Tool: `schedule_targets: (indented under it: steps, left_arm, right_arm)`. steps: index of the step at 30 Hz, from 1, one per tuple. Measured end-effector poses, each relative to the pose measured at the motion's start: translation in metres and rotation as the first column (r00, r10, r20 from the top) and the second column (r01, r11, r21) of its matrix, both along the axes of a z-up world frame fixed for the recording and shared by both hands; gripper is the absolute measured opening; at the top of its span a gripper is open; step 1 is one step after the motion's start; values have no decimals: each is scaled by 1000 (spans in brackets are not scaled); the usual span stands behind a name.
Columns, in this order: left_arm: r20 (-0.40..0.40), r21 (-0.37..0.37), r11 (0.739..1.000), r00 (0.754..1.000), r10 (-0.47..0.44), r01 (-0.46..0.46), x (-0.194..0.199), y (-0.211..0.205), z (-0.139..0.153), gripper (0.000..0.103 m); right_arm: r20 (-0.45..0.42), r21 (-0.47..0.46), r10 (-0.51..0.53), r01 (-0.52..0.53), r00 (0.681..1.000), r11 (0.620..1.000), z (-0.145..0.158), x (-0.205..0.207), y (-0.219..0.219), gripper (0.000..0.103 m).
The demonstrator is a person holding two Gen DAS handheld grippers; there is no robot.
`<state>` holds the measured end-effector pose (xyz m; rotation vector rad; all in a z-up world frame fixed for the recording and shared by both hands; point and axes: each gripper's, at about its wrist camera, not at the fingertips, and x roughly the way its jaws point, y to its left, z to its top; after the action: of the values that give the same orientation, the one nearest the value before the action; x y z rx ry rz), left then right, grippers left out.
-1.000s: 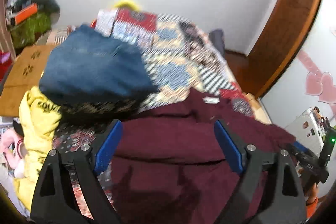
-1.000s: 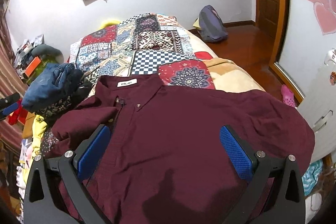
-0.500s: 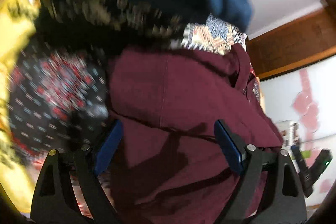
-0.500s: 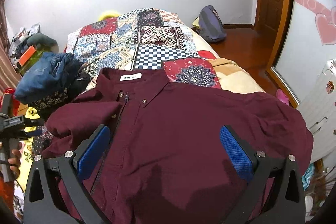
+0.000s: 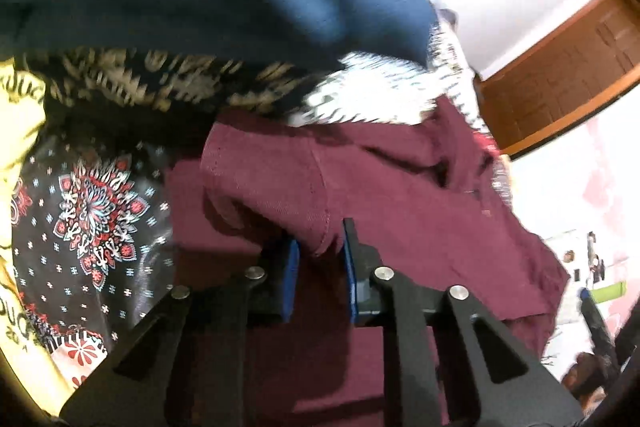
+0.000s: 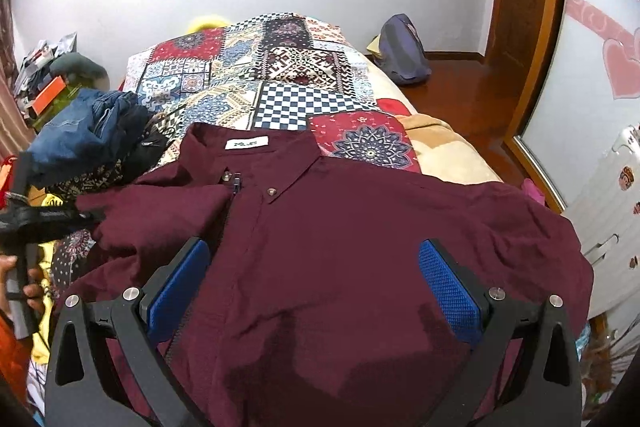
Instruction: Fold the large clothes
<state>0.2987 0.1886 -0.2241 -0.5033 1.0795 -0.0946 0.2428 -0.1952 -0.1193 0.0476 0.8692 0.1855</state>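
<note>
A maroon button-up shirt lies front-up across the near part of the bed, collar and white label away from me. Its left sleeve is folded in over the chest. My left gripper is shut on the edge of that sleeve; it also shows in the right wrist view at the shirt's left edge. My right gripper is open and empty, hovering above the shirt's lower front.
A pile of blue jeans and dark patterned clothes sits left of the shirt. The patchwork bedspread stretches beyond. A purple backpack lies on the wooden floor at right. Yellow clothing is at far left.
My left gripper dropped low to the shirt's left sleeve and closed on its edge. The right gripper stayed open above the shirt, shifting slightly.
</note>
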Motion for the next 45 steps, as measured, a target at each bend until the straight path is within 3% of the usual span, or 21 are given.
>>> schedule_targets:
  steps: [3, 6, 8, 13, 16, 21, 25, 28, 31, 34, 36, 40, 45]
  left_arm:
    - [70, 31, 999, 997, -35, 33, -6, -21, 36, 17]
    - [166, 119, 991, 982, -85, 66, -7, -54, 79, 17]
    - [225, 139, 986, 966, -127, 97, -3, -79, 108, 16]
    - [343, 173, 957, 897, -280, 233, 3, -158, 167, 15]
    - [352, 197, 929, 862, -365, 313, 8, -207, 178, 15]
    - [299, 291, 851, 803, -515, 438, 8, -292, 169, 17]
    - [237, 374, 770, 749, -618, 517, -12, -337, 153, 53]
    - [252, 416, 746, 722, -644, 521, -26, -344, 154, 64]
    - [260, 458, 743, 725, -637, 489, -31, -337, 159, 70]
    - [251, 482, 753, 753, -608, 448, -27, -317, 158, 78]
    - [241, 482, 775, 789, -566, 409, -23, -290, 153, 84]
    - [179, 501, 801, 866, -467, 329, -14, -232, 134, 85]
    - [90, 512, 819, 931, -353, 261, -14, -161, 100, 85]
  right_arm:
    - [-1, 23, -18, 18, 1000, 1000, -2, 1, -12, 103]
    - [-7, 62, -34, 35, 999, 997, -3, 1, -27, 103]
    - [-6, 87, -42, 42, 999, 995, -2, -1, -36, 103]
    - [5, 95, -78, 78, 997, 992, 0, -9, -63, 103]
    - [12, 111, -111, 109, 994, 988, 2, -17, -83, 103]
    - [6, 137, -171, 168, 985, 976, 1, -27, -112, 103]
    - [-23, 139, -194, 195, 981, 971, -5, -29, -125, 103]
    - [-42, 138, -195, 199, 980, 970, -10, -30, -130, 103]
    - [-56, 134, -184, 189, 981, 973, -14, -27, -130, 103]
    - [-66, 139, -163, 171, 984, 975, -16, -22, -127, 103]
    - [-74, 141, -145, 154, 987, 978, -17, -17, -123, 103]
    - [-82, 132, -85, 95, 993, 987, -17, -3, -109, 103]
    - [-102, 107, 35, -24, 994, 994, -15, 28, -75, 103]
